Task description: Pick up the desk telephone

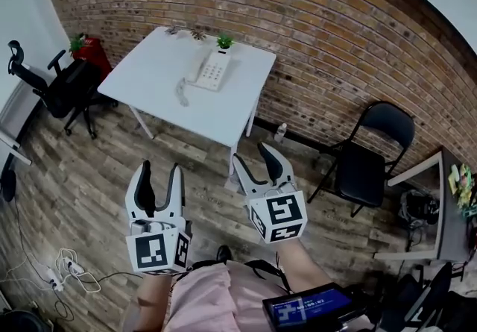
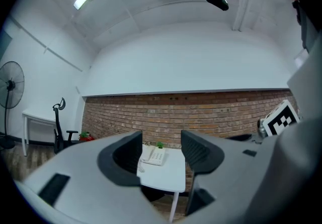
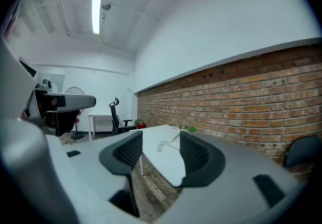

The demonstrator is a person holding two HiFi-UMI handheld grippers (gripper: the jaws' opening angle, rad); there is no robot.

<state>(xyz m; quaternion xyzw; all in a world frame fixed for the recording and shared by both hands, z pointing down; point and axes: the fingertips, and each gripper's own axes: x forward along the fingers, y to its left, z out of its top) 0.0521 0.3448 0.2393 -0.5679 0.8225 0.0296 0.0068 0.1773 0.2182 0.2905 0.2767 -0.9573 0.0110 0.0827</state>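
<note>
A white desk telephone (image 1: 209, 70) with a coiled cord lies on the white table (image 1: 160, 92) against the brick wall, far ahead of both grippers. In the left gripper view the telephone (image 2: 153, 155) shows small between the jaws, well beyond them. My left gripper (image 1: 159, 173) is held over the wooden floor, open, with nothing between its fingers. Beside it my right gripper (image 1: 256, 158) is also open and empty. The right gripper view shows the telephone (image 3: 173, 143) and table (image 3: 162, 160) from the side.
A small green plant (image 1: 224, 42) stands behind the telephone. A black office chair (image 1: 63, 88) and a red object (image 1: 91, 51) are left of the table. A black folding chair (image 1: 364, 159) stands at the right. Cables and a power strip (image 1: 63, 271) lie on the floor.
</note>
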